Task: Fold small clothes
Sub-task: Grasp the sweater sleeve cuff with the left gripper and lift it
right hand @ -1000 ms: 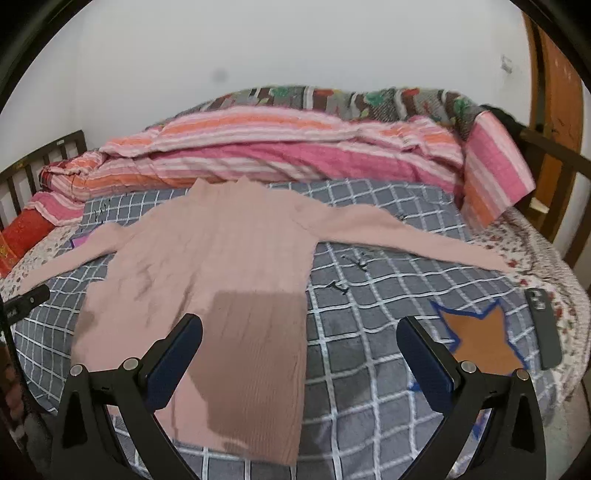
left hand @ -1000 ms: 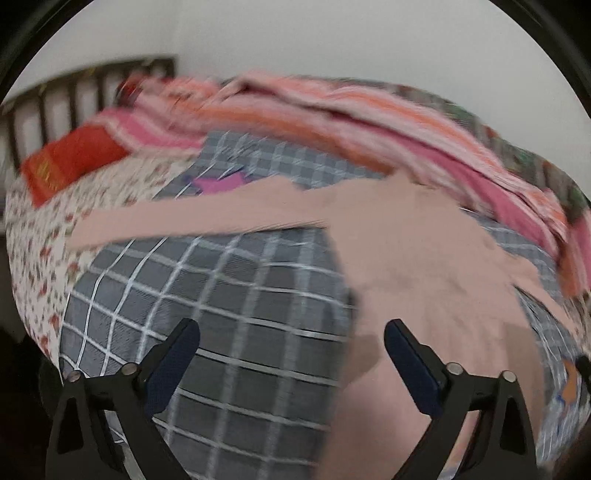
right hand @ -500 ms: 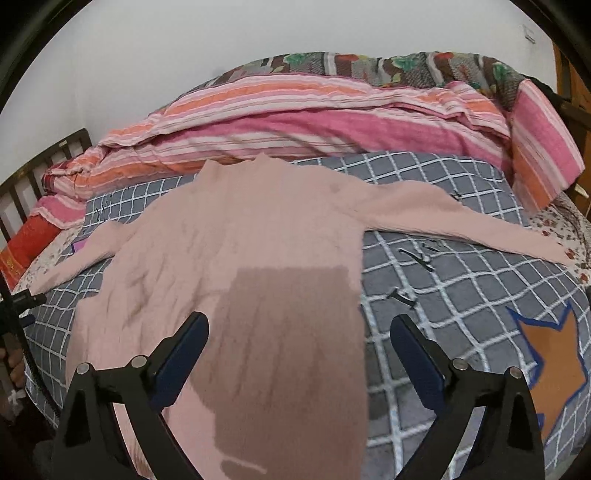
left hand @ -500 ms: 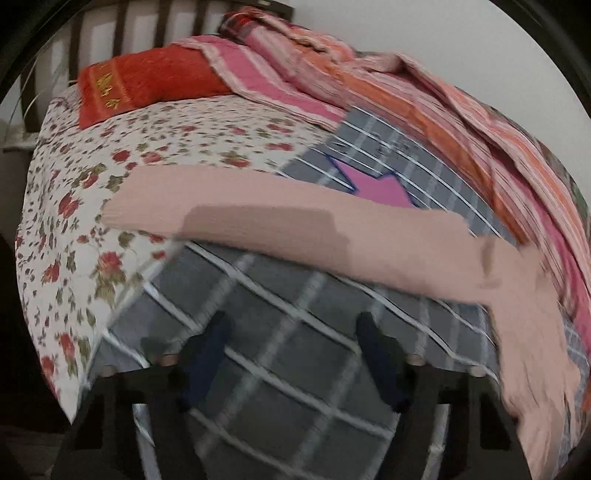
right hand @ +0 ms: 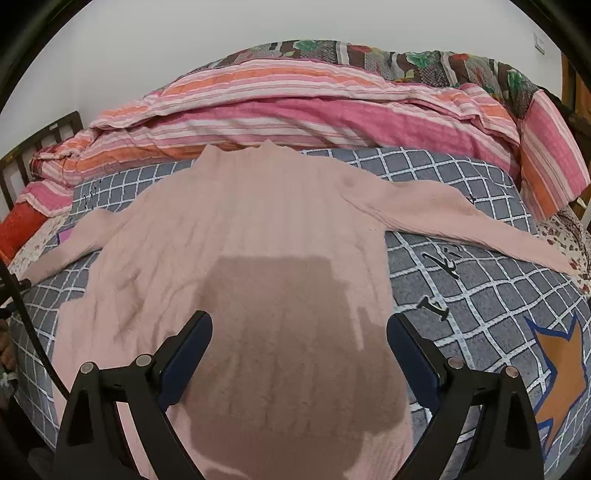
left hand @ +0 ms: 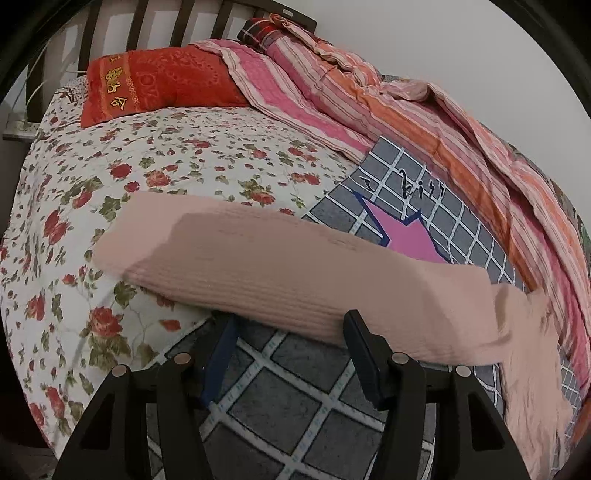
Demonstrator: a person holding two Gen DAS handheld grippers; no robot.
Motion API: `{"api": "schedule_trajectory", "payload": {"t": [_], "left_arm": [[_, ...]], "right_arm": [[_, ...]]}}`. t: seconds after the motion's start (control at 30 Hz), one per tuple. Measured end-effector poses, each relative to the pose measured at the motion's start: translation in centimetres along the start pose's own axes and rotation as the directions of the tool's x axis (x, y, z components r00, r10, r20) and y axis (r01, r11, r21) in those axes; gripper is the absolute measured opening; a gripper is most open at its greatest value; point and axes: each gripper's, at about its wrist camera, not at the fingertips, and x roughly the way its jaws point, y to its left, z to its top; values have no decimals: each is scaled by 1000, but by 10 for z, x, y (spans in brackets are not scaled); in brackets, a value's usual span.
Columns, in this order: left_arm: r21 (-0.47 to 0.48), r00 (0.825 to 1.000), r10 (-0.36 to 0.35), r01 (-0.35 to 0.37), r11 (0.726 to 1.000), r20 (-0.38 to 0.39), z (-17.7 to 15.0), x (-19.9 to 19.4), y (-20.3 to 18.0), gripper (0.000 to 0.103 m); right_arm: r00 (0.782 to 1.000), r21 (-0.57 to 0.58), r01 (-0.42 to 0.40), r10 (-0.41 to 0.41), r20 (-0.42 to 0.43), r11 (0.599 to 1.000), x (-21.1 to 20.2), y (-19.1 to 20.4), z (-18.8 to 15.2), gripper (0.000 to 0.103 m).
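Observation:
A pale pink ribbed sweater (right hand: 258,229) lies flat on the bed, collar towards the quilts, both sleeves spread out. Its left sleeve (left hand: 258,266) lies across the floral sheet and checked cover in the left wrist view. My left gripper (left hand: 291,332) is open, its fingertips at the near edge of that sleeve, nothing held. My right gripper (right hand: 299,332) is open wide and hovers over the lower body of the sweater, casting a shadow on it. The sweater's right sleeve (right hand: 480,225) reaches towards the bed's right side.
A grey checked cover (right hand: 480,295) with star patches lies under the sweater. Striped pink and orange quilts (right hand: 314,110) are piled along the wall. A red pillow (left hand: 159,81) lies by the dark headboard (left hand: 140,22). A floral sheet (left hand: 110,166) covers the left part.
My left gripper has swung left from the sweater's body and moved up to the left sleeve. My right gripper has moved forward over the sweater's body. Both stay open.

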Motion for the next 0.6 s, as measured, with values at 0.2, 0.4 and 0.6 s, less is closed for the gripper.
{"api": "schedule_trajectory", "payload": {"t": [0.2, 0.4, 0.6], "left_arm": [[-1, 999, 24, -24, 1000, 23, 3, 3, 0, 56], [-60, 997, 54, -51, 997, 63, 13, 4, 18, 9], [-9, 994, 48, -48, 999, 94, 36, -11, 0, 7]], "right_arm": [[999, -16, -16, 16, 28, 1000, -2, 10, 7, 94], [999, -5, -29, 29, 42, 1000, 7, -1, 18, 94], [995, 33, -58, 55, 83, 998, 15, -23, 41, 94]]}}
